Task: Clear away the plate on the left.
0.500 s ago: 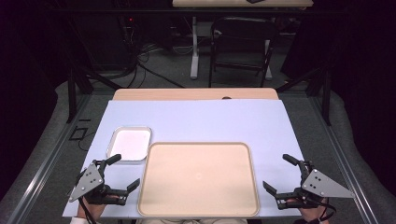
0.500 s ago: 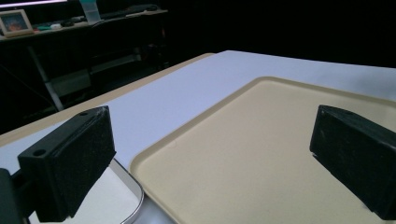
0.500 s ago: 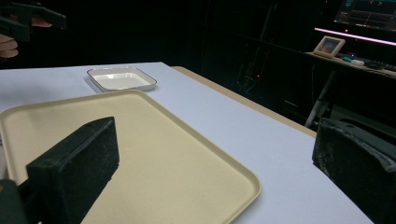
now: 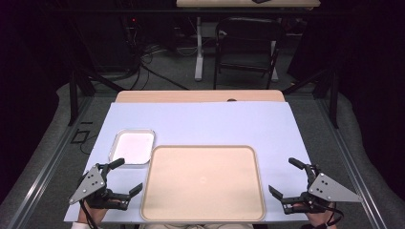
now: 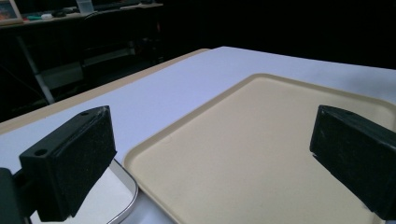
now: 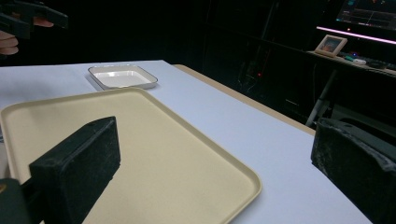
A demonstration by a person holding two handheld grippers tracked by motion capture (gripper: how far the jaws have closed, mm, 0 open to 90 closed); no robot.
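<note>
Cropping beige tray (image 5: 261, 154) near edge, right corner.

Likely a lab: dark room, cables (image 4: 143, 67) on floor, monitor (image 6: 369, 16).

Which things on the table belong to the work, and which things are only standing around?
Belonging to the work:
- beige tray, between the two tools
- small white dish, beside the tray's far left corner
- left tool, open, holding nothing
- right tool, open, holding nothing

Only standing around:
- folding chair behind the table
- cables on the floor
</note>
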